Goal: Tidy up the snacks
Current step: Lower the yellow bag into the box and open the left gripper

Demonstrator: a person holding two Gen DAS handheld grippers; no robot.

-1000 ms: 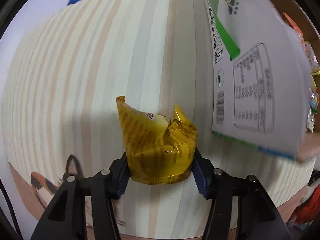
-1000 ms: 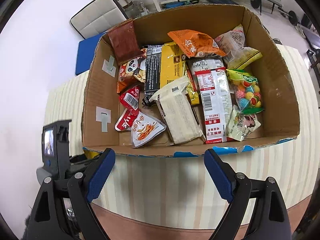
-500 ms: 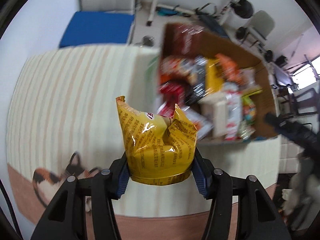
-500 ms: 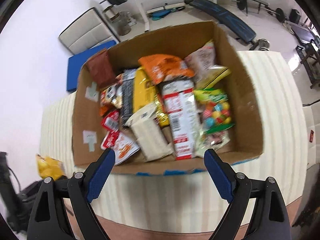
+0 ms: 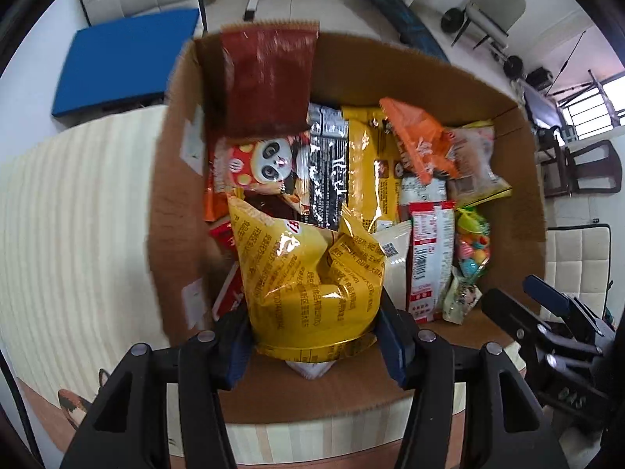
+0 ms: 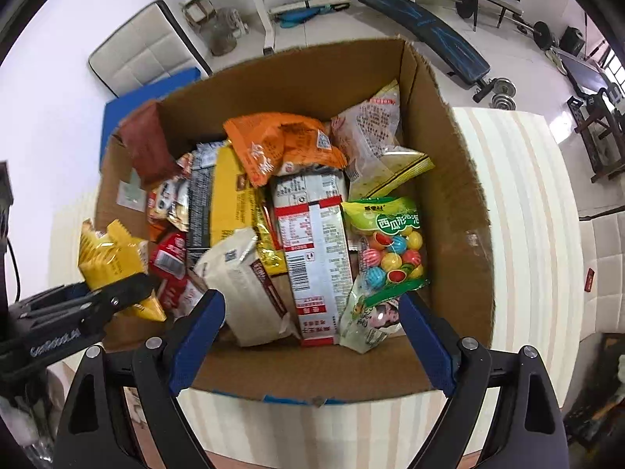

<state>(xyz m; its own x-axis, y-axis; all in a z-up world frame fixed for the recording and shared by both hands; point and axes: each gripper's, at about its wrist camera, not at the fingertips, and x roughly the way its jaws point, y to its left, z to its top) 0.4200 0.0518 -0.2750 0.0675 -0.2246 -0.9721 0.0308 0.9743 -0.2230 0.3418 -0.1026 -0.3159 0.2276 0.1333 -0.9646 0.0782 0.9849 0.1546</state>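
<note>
My left gripper (image 5: 312, 336) is shut on a crumpled yellow snack bag (image 5: 308, 285) and holds it over the near left part of an open cardboard box (image 5: 519, 211). The bag (image 6: 111, 258) and the left gripper (image 6: 101, 305) also show at the left of the right wrist view, above the box's (image 6: 457, 211) left wall. The box holds several snack packets, among them a panda packet (image 5: 261, 164), an orange bag (image 6: 281, 148) and a candy-ball bag (image 6: 390, 250). My right gripper (image 6: 312, 336) is open and empty above the box's near wall.
The box stands on a striped table (image 6: 527, 211). My right gripper (image 5: 554, 320) shows at the right edge of the left wrist view. A blue mat (image 5: 125, 62), a white chair (image 6: 144, 54) and gym equipment (image 6: 425, 19) are on the floor beyond.
My left gripper has carried the yellow bag from beside the box's outer wall up and over the open box. My right gripper has moved closer above the box and stays open.
</note>
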